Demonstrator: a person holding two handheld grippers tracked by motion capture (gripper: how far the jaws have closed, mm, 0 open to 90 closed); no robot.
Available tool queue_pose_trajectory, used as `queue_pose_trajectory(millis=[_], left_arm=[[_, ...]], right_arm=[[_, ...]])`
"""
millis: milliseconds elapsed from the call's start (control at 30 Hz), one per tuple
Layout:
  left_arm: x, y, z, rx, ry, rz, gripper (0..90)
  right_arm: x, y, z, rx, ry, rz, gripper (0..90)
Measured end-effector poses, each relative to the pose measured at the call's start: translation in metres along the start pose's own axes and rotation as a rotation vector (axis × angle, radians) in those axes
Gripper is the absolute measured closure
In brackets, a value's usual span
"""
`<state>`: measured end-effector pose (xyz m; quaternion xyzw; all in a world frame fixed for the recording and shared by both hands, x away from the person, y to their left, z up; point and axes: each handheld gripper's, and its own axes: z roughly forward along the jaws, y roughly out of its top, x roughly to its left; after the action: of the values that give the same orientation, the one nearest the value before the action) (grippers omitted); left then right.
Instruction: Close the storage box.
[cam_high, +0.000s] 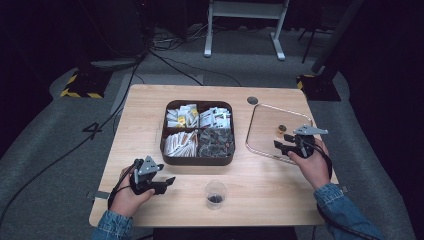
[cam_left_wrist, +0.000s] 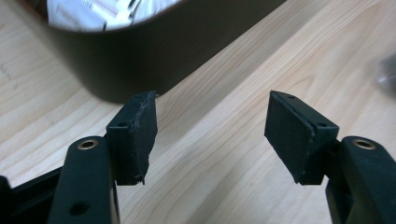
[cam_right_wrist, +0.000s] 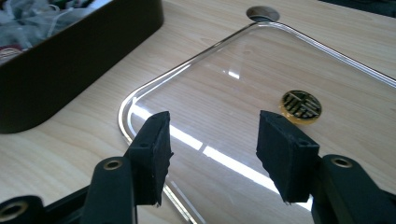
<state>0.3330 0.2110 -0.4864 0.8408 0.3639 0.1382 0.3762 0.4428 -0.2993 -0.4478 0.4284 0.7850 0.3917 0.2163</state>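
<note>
A dark brown box (cam_high: 165, 145) with four compartments of packets and sachets stands mid-table. To its right lies a clear lid (cam_high: 260, 145) with a small gold round knob (cam_high: 281, 129) on it. A clear cup (cam_high: 215, 194) with something dark at its bottom stands near the front edge. My left gripper (cam_high: 167, 182) is open near the box's front left corner, left of the cup, with nothing between its pads (cam_left_wrist: 210, 112). My right gripper (cam_high: 280, 142) hovers open over the lid's near part (cam_right_wrist: 212, 119), and the gold knob (cam_right_wrist: 301, 105) lies just beyond its right pad.
The box's dark wall (cam_left_wrist: 154, 51) is close ahead of the left jaws, and the cup shows as a blur at the right edge (cam_left_wrist: 387, 74). A round cable hole (cam_right_wrist: 262, 13) sits behind the lid. Bare wood lies between box and cup.
</note>
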Motion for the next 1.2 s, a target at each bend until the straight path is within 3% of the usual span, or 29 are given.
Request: queue_pose_trajectory(millis=[233,467,800,1000,1200], left_arm=[[0.005,-0.007,0.013,0.055,0.035,-0.020,30.0],[0.006,-0.007,0.016,0.045,0.035,0.004,25.0],[0.006,-0.007,0.017,0.049,0.027,0.000,22.4],[0.005,-0.008,0.017,0.061,0.027,-0.005,16.0],[0.005,-0.009,0.016,0.062,0.034,-0.012,15.4]], right_arm=[[-0.017,0.007,0.010,0.025,-0.060,0.036,44.9],[-0.031,0.013,0.025,0.063,-0.101,0.049,44.2],[-0.050,0.016,0.050,0.132,-0.163,0.067,43.6],[-0.053,0.014,0.066,0.155,-0.156,0.093,44.2],[-0.054,0.010,0.078,0.159,-0.155,0.120,50.4]])
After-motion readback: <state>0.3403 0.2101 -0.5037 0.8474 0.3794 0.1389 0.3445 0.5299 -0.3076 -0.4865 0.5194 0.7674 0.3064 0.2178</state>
